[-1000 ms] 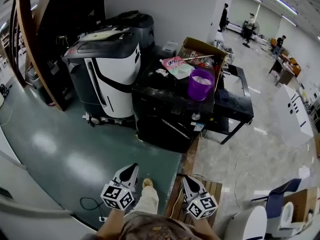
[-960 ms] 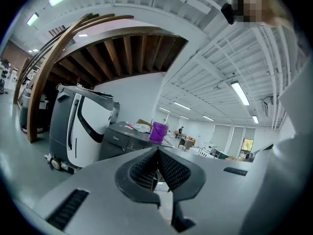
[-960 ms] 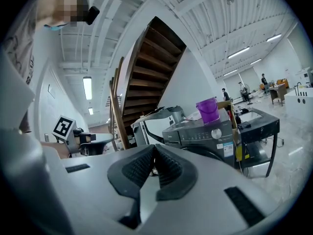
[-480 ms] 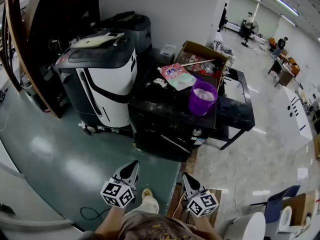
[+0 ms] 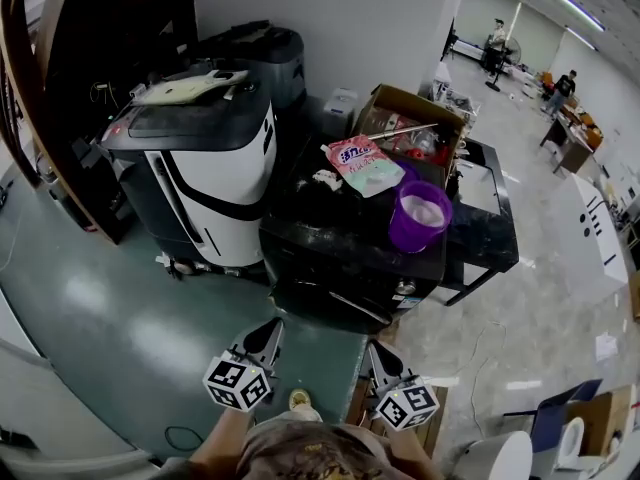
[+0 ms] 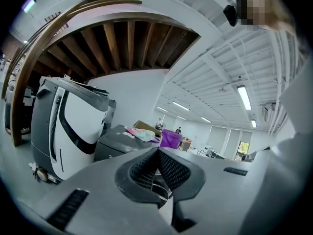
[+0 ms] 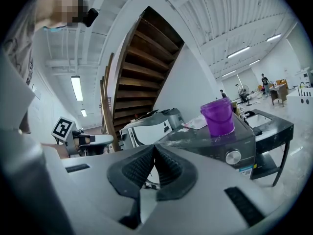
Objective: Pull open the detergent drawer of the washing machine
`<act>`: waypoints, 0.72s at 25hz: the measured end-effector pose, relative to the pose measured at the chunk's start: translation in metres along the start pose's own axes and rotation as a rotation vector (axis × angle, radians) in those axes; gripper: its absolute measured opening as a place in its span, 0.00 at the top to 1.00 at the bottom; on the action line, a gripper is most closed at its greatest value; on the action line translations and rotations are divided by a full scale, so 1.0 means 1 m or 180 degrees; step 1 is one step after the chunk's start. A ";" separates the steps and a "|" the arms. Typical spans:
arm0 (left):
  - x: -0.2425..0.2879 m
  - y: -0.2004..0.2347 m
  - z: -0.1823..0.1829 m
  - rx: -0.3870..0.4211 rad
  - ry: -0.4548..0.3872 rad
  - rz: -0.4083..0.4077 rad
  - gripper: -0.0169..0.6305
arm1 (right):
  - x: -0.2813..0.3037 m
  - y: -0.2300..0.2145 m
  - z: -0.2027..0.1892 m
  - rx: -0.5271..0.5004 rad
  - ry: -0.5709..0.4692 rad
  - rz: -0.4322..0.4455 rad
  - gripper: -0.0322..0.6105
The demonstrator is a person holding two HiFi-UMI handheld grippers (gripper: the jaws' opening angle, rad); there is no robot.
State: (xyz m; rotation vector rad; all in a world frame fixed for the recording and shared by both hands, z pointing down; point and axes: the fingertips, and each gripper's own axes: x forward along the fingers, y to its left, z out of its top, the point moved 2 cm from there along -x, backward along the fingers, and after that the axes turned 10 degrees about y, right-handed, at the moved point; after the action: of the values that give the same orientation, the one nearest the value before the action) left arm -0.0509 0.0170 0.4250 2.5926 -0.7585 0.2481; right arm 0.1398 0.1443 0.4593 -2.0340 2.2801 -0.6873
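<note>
Both empty, jaws pressed together: left gripper (image 5: 268, 330) and right gripper (image 5: 375, 353), held low, well short of the washing machine (image 5: 335, 268). That's the black unit ahead, with a purple bucket (image 5: 418, 215) and pink bag (image 5: 362, 161) on top. The detergent drawer is probably on the front by the knob (image 5: 405, 288), but it's too dark to tell.

A translucent purple plastic bucket (image 5: 415, 233) stands upright just beside a pink-and-white printed plastic packet (image 5: 365, 163) that lies flat. An open brown cardboard box (image 5: 410, 101) full of clutter sits right behind them. To their left a tall white-and-black moulded machine (image 5: 215, 173) stands on the glossy green floor (image 5: 100, 308), with a dark grey round-topped unit (image 5: 255, 48) behind it against the white wall (image 5: 330, 18).
</note>
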 end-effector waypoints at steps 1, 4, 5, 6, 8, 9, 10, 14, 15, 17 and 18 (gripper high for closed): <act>0.004 0.004 0.002 -0.0015 0.0007 -0.0011 0.94 | 0.005 -0.002 0.001 0.0021 -0.0008 -0.0002 0.95; 0.015 0.014 0.006 -0.0066 0.0009 -0.0048 0.94 | 0.017 -0.007 0.007 0.0037 -0.0014 -0.0031 0.95; 0.019 0.016 0.008 -0.0067 0.0010 -0.0060 0.94 | 0.021 -0.010 0.010 0.0036 -0.0018 -0.0043 0.95; 0.022 0.019 0.010 -0.0065 0.0011 -0.0070 0.94 | 0.024 -0.012 0.012 0.0034 -0.0021 -0.0056 0.95; 0.030 0.023 0.013 -0.0067 0.0014 -0.0089 0.94 | 0.029 -0.016 0.014 0.0036 -0.0021 -0.0082 0.95; 0.033 0.024 0.014 -0.0070 0.0015 -0.0102 0.94 | 0.031 -0.018 0.015 0.0040 -0.0017 -0.0095 0.95; 0.036 0.025 0.015 -0.0073 0.0017 -0.0122 0.94 | 0.033 -0.020 0.015 0.0044 -0.0010 -0.0107 0.95; 0.049 0.029 0.020 -0.0067 0.0013 -0.0214 0.94 | 0.042 -0.028 0.017 0.0048 0.0013 -0.0126 0.95; 0.052 0.030 0.021 -0.0067 0.0013 -0.0223 0.94 | 0.044 -0.031 0.018 0.0044 0.0016 -0.0128 0.95; 0.058 0.031 0.024 -0.0063 0.0013 -0.0227 0.94 | 0.049 -0.035 0.021 0.0041 0.0022 -0.0129 0.95; 0.061 0.032 0.026 -0.0055 0.0014 -0.0218 0.94 | 0.052 -0.037 0.023 0.0039 0.0026 -0.0127 0.95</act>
State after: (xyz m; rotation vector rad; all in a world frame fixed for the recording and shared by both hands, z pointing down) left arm -0.0164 -0.0482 0.4301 2.5952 -0.6660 0.2256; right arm 0.1735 0.0860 0.4653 -2.0806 2.2395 -0.7115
